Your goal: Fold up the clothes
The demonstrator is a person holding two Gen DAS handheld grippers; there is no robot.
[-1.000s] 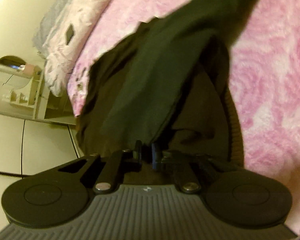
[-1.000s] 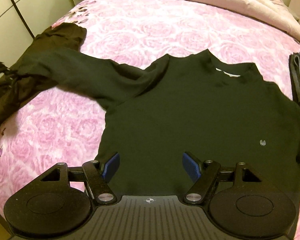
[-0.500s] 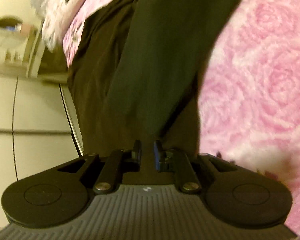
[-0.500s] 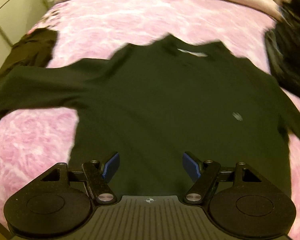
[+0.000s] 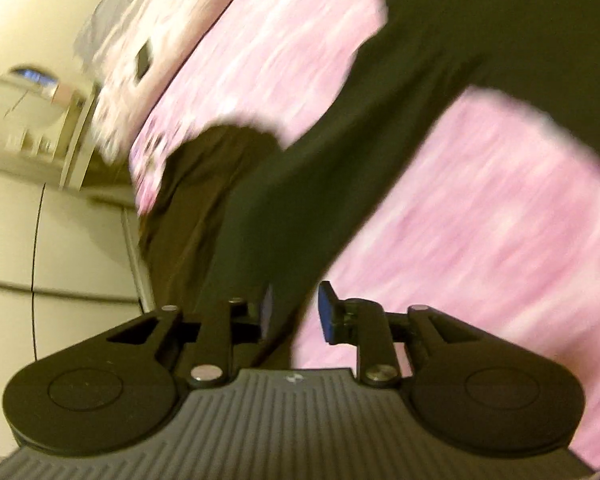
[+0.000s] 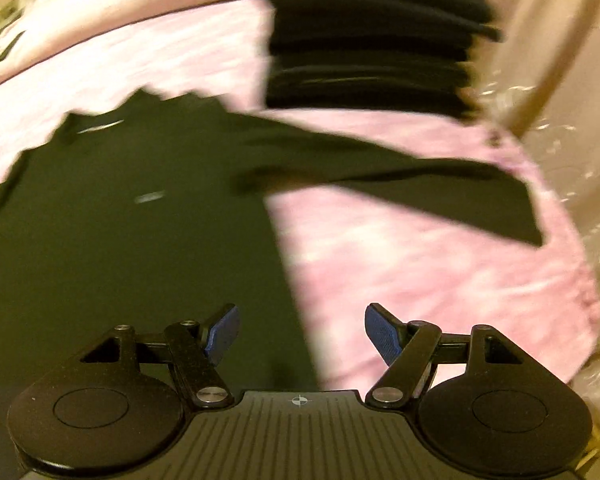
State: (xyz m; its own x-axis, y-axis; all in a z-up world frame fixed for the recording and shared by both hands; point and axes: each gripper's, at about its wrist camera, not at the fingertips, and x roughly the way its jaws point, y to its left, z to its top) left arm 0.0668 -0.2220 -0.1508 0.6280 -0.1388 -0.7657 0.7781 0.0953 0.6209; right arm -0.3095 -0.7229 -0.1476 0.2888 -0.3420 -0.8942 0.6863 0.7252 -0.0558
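Observation:
A dark long-sleeved shirt (image 6: 112,220) lies flat on the pink rose-patterned bedspread (image 6: 400,264), its right sleeve (image 6: 440,184) stretched out to the right. My right gripper (image 6: 302,332) is open and empty above the shirt's right side edge. In the left wrist view the shirt's left sleeve (image 5: 340,184) runs from the body down between the jaws of my left gripper (image 5: 294,312), which are apart. The cuff end lies loose between them. Both views are motion-blurred.
A stack of folded dark clothes (image 6: 372,36) sits at the far side of the bed. A brown garment (image 5: 204,200) lies at the bed's left edge. A pale quilt (image 6: 560,92) is bunched at the right. Pale cupboards (image 5: 40,240) stand beyond the bed.
My left gripper has opened and let go of the sleeve it was pinching. My right gripper has swung to the right, from the shirt's middle to its right edge and sleeve.

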